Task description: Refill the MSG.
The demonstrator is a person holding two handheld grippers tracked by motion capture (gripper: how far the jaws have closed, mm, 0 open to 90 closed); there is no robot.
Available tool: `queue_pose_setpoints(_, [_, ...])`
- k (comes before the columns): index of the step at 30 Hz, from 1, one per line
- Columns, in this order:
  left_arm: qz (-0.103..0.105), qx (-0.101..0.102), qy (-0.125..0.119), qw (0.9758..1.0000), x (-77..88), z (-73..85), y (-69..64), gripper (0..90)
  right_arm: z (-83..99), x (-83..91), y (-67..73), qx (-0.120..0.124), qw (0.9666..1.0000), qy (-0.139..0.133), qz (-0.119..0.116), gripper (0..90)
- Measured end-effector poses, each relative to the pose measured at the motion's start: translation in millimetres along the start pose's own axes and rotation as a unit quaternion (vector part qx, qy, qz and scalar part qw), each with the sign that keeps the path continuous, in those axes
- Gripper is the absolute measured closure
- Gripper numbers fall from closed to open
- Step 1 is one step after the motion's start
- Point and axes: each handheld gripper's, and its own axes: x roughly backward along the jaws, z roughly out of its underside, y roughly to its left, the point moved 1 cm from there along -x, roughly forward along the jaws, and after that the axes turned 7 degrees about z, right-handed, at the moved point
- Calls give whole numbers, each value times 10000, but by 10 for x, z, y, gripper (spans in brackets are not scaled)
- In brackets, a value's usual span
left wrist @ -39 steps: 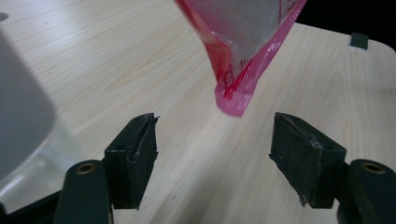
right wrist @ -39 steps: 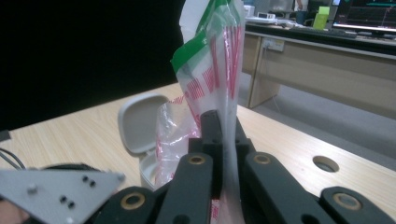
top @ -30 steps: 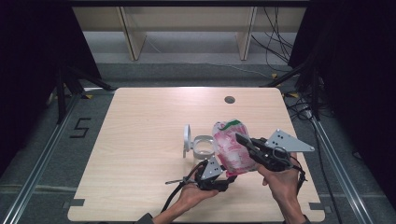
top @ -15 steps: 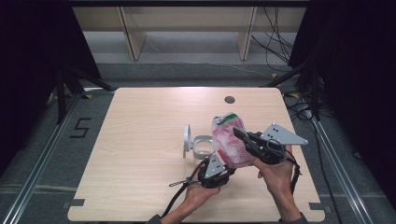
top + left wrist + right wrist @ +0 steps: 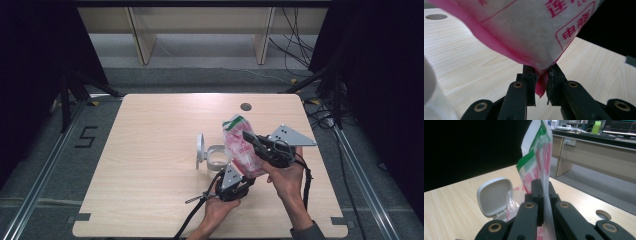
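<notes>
A pink-and-white plastic bag (image 5: 239, 145) with red print and a green strip at its top hangs between both grippers above the table. My left gripper (image 5: 243, 176) has just been closing its jaws, and they now pinch the bag's (image 5: 524, 30) pink bottom corner; in its own view the gripper (image 5: 541, 72) presses the corner from both sides. My right gripper (image 5: 248, 136) is shut on the bag's upper part. In the right gripper view the gripper (image 5: 543, 183) clamps the thin film of the bag (image 5: 539, 152), which stands upright above it.
A small clear container (image 5: 217, 157) with its grey lid (image 5: 200, 149) hinged open stands just left of the bag; the lid (image 5: 494, 196) also shows behind the right jaws. A round hole (image 5: 245, 106) sits near the table's far edge. Shelving stands beyond the table.
The left jaws have closed onto the bag's bottom corner. The right gripper has carried the bag's top slightly away from the person, standing the bag more upright.
</notes>
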Motion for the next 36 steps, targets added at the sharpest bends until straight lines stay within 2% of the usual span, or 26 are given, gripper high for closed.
queue_pose_setpoints(2, [-75,149,-117,9998,-12,-4,-24,790,-29,-31,24,-12,10000,31,37,900])
queue_pose_setpoints(3, [-89,151,-135,9998,-13,-6,-32,790,-34,-48,35,-40,10000,33,-22,900])
queue_pose_setpoints(5, [-79,208,-214,9995,-21,-2,-44,791,-50,-61,42,80,10000,23,50,900])
queue_pose_setpoints(6, [-176,228,-283,9992,-22,-3,-53,791,-53,-76,59,-24,10000,31,-37,900])
queue_pose_setpoints(7, [-88,291,-325,9990,-38,3,-64,790,-64,-81,59,78,10000,51,-2,900])
queue_pose_setpoints(8, [-157,303,-281,9990,-31,2,-74,791,-68,-94,70,98,9999,85,-46,900])
queue_pose_setpoints(10, [-98,336,-360,9987,-50,9,-68,791,-65,-123,79,120,9999,88,-48,900])
queue_pose_setpoints(11, [-158,361,-346,9986,-54,12,-80,791,-60,-137,83,110,9999,101,-23,900])
queue_pose_setpoints(12, [-158,356,-351,9986,-59,16,-82,791,-55,-155,84,118,9999,97,-39,900])
queue_pose_setpoints(13, [-139,368,-351,9986,-66,20,-90,791,-51,-157,101,27,9999,161,-41,900])
queue_pose_setpoints(15, [-63,377,-377,9986,-84,24,-96,791,-45,-180,100,63,9997,212,-75,900])
queue_pose_setpoints(16, [-73,404,-397,9984,-84,24,-102,792,-37,-197,103,54,9998,173,-100,900])
queue_pose_setpoints(18, [-123,395,-391,9984,-87,21,-114,792,-41,-203,95,148,9998,139,-3,900])
queue_pose_setpoints(19, [-82,403,-432,9982,-96,23,-109,792,-44,-202,93,148,9997,183,-31,900])
queue_pose_setpoints(20, [-114,420,-407,9982,-96,22,-110,792,-41,-206,112,10,9998,215,-48,900])
queue_pose_setpoints(22, [-98,425,-408,9982,-106,21,-109,793,-38,-228,92,147,9997,161,-52,900])
queue_pose_setpoints(24, [-101,426,-385,9983,-108,21,-114,793,-37,-232,111,68,9997,244,-26,900])
queue_pose_setpoints(25, [-9,441,-498,9978,-131,24,-113,793,-36,-246,99,172,9995,241,-59,900])
queue_pose_setpoints(27, [13,410,-485,9980,-140,19,-128,794,-32,-266,120,87,9996,233,-98,900])
queue_pose_setpoints(28, [20,413,-505,9979,-140,18,-131,794,-32,-265,126,134,9996,266,-16,900])
queue_pose_setpoints(29, [8,410,-467,9981,-142,12,-136,794,-38,-269,120,235,9994,270,-30,900])
queue_pose_setpoints(31, [47,425,-474,9980,-147,4,-133,794,-33,-285,143,168,9994,306,-64,900])
queue_pose_setpoints(36, [120,422,-544,9976,-166,-3,-120,794,-40,-310,163,238,9990,382,-34,900])
